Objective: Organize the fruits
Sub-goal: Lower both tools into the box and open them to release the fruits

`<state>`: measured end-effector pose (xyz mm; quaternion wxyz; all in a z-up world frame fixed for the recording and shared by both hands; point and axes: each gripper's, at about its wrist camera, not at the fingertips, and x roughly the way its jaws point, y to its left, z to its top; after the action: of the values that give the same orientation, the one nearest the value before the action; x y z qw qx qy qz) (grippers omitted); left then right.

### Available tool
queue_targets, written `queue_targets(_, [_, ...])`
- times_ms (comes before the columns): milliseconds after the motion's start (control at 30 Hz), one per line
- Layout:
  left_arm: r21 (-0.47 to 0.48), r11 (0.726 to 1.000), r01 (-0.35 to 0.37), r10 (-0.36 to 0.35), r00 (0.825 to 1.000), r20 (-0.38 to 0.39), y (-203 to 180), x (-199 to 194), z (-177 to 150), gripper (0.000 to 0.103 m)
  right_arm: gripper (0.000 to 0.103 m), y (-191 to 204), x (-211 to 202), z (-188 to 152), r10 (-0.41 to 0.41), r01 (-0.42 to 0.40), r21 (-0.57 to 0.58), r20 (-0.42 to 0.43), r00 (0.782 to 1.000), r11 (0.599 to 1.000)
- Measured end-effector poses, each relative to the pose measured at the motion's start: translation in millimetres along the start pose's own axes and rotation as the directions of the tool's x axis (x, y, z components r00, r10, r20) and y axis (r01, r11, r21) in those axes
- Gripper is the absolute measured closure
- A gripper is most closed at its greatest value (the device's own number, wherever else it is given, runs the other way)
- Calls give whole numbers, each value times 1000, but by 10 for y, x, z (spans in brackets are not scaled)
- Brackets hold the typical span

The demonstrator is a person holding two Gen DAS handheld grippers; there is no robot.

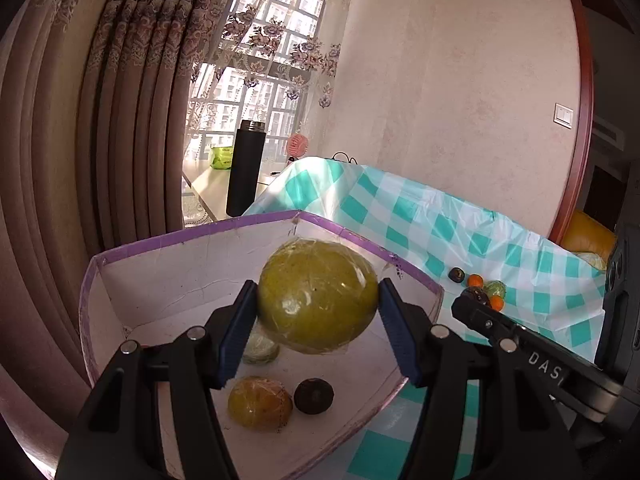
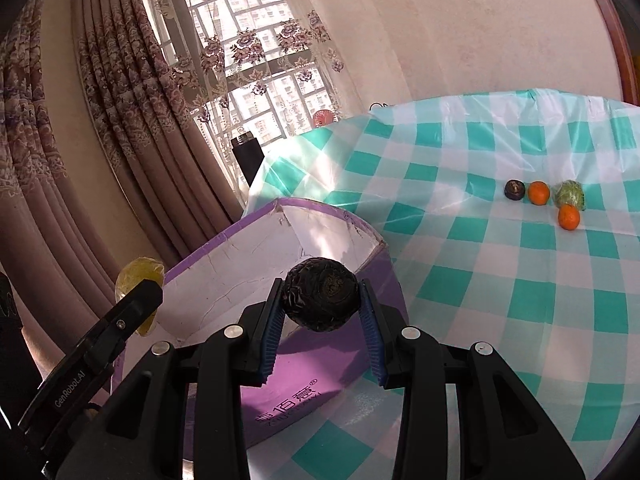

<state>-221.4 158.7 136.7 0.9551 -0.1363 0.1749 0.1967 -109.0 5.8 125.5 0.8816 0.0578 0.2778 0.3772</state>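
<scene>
My left gripper [image 1: 318,308] is shut on a large yellow-green fruit wrapped in film [image 1: 316,294] and holds it above the inside of a purple-rimmed white box [image 1: 168,280]. In the box lie a smaller yellow wrapped fruit [image 1: 260,403], a dark round fruit [image 1: 314,396] and a pale wrapped one [image 1: 261,347]. My right gripper [image 2: 322,304] is shut on a dark wrinkled round fruit [image 2: 321,298] over the box's right wall [image 2: 304,364]. On the checked cloth lie a dark fruit [image 2: 515,189], two oranges [image 2: 538,193] and a green wrapped fruit [image 2: 569,195].
The teal-and-white checked tablecloth [image 2: 500,280] covers the table. A black flask [image 1: 245,168], a green bag [image 1: 222,158] and a pink fan [image 1: 298,147] stand behind the box on a side surface by the curtained window. A yellow cushion [image 1: 588,238] is at far right.
</scene>
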Motion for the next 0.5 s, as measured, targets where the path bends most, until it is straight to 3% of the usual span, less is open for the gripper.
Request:
queue_targets(133, [33,995,-96,99,990,-101,204,157,30,42,66,372,210,100,-22,18,-122,-35,999,992])
queue_targets(267, [47,993,-105,112,977,-180,333,233,59,42,66,696,485,83,-106,78,-272,-90,990,959])
queue_targets(367, [119,977,-177,198,960,-199,334,263,93,42,66,849,677,12,-196,132,-400,-123,973,907])
queue_targets(500, [187,960,-210,255,930,-263,440,403,79,42,66,921,896,-77,-259,135,-481,-201,945,866])
